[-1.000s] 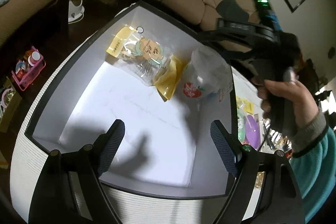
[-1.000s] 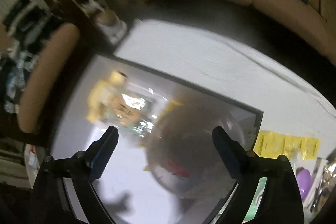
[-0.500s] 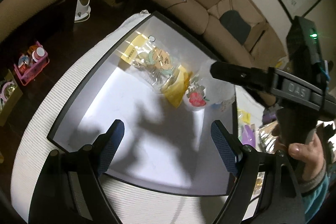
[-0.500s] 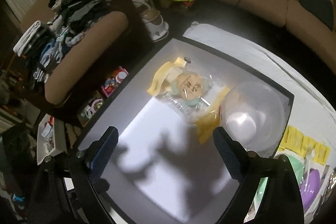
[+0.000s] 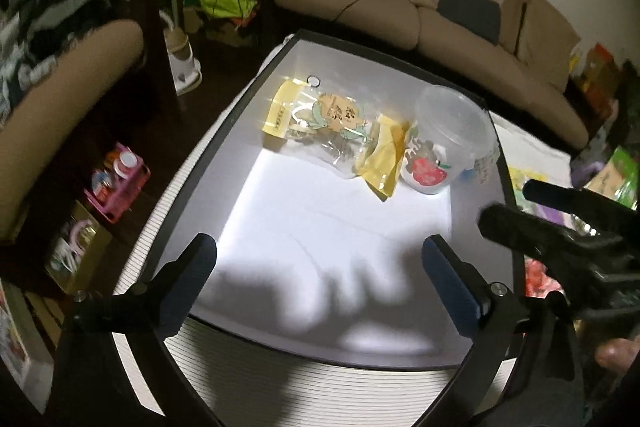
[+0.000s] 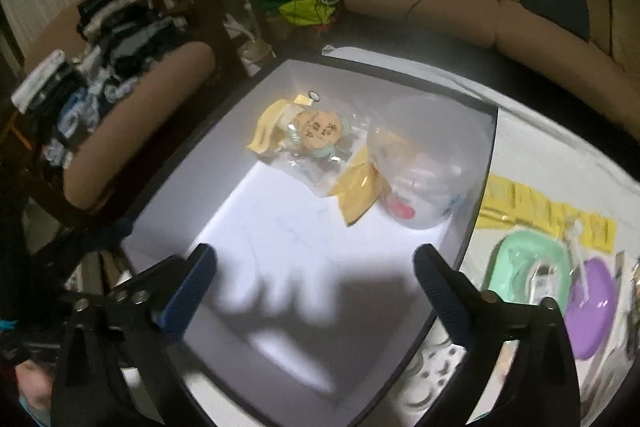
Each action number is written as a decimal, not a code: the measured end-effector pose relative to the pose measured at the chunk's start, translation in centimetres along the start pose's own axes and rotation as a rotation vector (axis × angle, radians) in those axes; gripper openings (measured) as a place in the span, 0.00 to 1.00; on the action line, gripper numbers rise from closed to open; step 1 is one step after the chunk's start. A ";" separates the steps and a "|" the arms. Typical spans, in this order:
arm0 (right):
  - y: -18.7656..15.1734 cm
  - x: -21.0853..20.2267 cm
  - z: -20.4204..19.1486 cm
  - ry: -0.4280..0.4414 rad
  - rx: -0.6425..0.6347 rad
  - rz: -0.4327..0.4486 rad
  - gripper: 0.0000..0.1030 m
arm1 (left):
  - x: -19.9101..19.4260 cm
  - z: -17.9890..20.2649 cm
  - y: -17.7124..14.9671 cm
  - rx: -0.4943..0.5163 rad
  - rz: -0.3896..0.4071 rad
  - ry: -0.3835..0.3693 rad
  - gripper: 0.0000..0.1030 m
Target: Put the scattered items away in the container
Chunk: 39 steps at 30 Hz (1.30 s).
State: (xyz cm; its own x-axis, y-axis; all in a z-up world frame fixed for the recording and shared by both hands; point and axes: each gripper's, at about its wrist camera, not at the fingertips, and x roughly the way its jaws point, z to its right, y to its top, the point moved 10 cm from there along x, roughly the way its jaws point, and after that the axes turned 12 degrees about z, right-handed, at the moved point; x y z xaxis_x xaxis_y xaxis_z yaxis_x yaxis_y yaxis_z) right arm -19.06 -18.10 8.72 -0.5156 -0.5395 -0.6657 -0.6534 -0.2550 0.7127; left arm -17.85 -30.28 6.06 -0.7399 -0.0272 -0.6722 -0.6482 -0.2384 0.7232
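Beige sofa (image 5: 420,15) behind, both grippers, left (image 5: 320,267) and right (image 6: 316,275), hover with jaws just spread wide, empty, above the white box (image 5: 224,131) holding a snack bag (image 5: 320,123) beside a plastic cup (image 5: 448,143).

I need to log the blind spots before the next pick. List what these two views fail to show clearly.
- Items outside the box, right wrist view: the green tray, purple dish and yellow packets are smeared by motion blur; those at the right edge are cut off.
- The same items, left wrist view: mostly hidden behind the right gripper.
- Plastic cup: contents unreadable through the cloudy wall.
- Snack bag: print too small to read.
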 end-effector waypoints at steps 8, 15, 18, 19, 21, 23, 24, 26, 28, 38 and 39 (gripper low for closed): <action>-1.0 -6.6 -0.2 0.015 0.036 0.079 1.00 | -1.5 1.9 0.8 0.098 0.059 0.050 1.00; -3.1 -13.8 0.6 -0.023 0.030 0.152 1.00 | -6.3 4.7 -0.7 0.169 0.114 0.062 1.00; -5.0 -16.2 0.5 -0.034 0.017 0.164 1.00 | -8.4 5.9 -2.7 0.208 0.101 0.070 1.00; -5.6 -16.8 0.5 -0.034 0.014 0.162 1.00 | -9.0 6.3 -3.3 0.201 0.093 0.060 1.00; -7.1 -18.2 0.7 -0.044 0.009 0.156 1.00 | -10.2 7.4 -5.1 0.173 0.066 0.018 1.00; -8.7 -19.8 1.4 -0.065 0.003 0.158 1.00 | -11.0 8.6 -6.7 0.164 0.044 -0.018 1.00; -9.5 -20.8 1.8 -0.076 0.003 0.163 1.00 | -11.6 9.5 -7.8 0.158 0.032 -0.036 1.00; -11.0 -22.3 2.7 -0.094 0.011 0.168 1.00 | -12.3 11.0 -9.4 0.152 0.017 -0.075 1.00; -12.6 -24.0 4.1 -0.116 0.028 0.178 1.00 | -13.0 12.9 -11.1 0.153 0.006 -0.117 1.00; -22.3 -30.9 13.7 -0.231 0.139 0.181 1.00 | -15.2 23.5 -19.2 0.287 -0.034 -0.245 1.00; -23.2 -31.2 14.9 -0.240 0.152 0.177 1.00 | -15.2 24.4 -20.1 0.301 -0.042 -0.248 1.00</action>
State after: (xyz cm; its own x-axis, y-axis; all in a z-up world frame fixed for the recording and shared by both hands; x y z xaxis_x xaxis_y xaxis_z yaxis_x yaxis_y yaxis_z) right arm 3.97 16.58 9.64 -0.7328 -0.3554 -0.5803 -0.6077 -0.0418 0.7930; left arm 2.07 -1.34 5.64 -0.7089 0.2207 -0.6699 -0.6752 0.0624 0.7350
